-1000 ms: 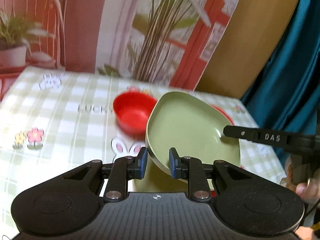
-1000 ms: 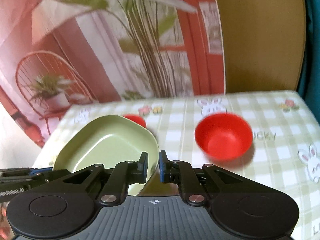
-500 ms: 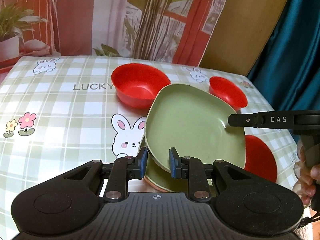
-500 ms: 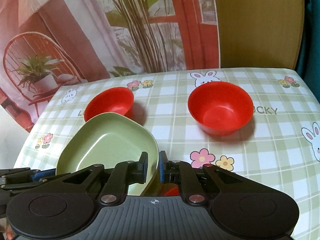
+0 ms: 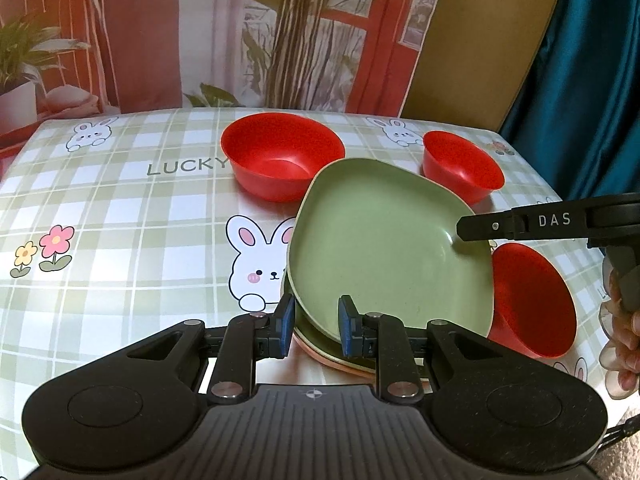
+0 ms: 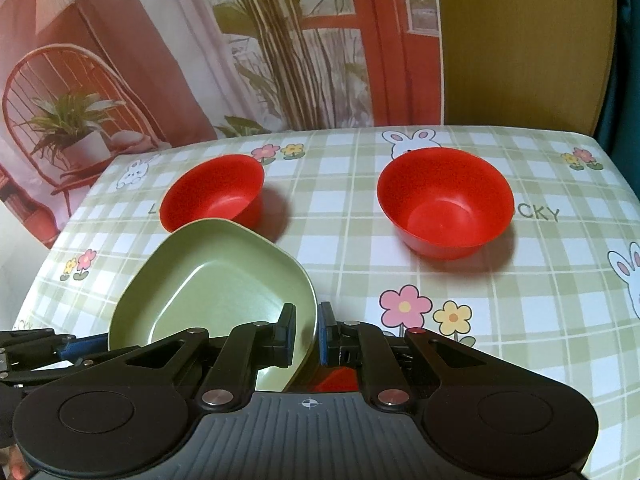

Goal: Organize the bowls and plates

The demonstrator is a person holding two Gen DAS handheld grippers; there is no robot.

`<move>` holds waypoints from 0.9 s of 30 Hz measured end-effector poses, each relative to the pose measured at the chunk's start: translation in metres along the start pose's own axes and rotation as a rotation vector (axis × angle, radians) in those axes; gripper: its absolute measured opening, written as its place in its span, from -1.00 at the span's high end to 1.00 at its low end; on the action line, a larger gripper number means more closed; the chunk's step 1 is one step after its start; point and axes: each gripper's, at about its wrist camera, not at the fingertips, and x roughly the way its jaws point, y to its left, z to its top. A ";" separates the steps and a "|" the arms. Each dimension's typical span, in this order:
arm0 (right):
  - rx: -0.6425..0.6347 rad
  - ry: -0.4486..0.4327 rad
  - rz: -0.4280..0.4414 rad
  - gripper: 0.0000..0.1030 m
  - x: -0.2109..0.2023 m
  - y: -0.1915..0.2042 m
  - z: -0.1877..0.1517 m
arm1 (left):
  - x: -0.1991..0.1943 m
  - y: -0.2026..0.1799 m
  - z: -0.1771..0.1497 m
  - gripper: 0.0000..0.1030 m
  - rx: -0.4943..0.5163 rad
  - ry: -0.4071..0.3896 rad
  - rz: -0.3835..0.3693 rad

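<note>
Green plate (image 5: 384,248) sits on a stack of plates (image 5: 340,354) near the table's (image 5: 120,216) front edge, gripped at two rims: the left gripper (image 5: 312,330) pinches its near edge, the right gripper (image 6: 307,334) its opposite side, both nearly closed. Three red bowls (image 5: 280,156) stand around it.

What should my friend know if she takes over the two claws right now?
Left claw: shut on the near rim of the green plate.
Right claw: shut on the same plate's opposite rim.
The plate sits over a stack with another green plate and a pink plate below.
Three red bowls stand apart on the checked tablecloth.
Done: plate brought to the stack.
Left: probably let go, then gather the bowls.
</note>
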 end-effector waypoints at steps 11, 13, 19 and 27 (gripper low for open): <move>0.000 0.010 -0.003 0.80 0.001 -0.002 -0.004 | 0.002 0.001 -0.001 0.51 0.015 0.026 0.010; -0.003 0.010 -0.002 0.80 0.002 -0.002 -0.004 | 0.003 0.002 -0.003 0.47 0.019 0.029 0.007; -0.006 0.011 -0.012 0.80 0.001 -0.002 -0.005 | -0.005 0.011 -0.001 0.47 -0.031 -0.009 -0.006; -0.007 0.024 -0.030 0.77 0.007 -0.003 -0.008 | -0.004 0.033 0.004 0.44 -0.158 -0.040 0.004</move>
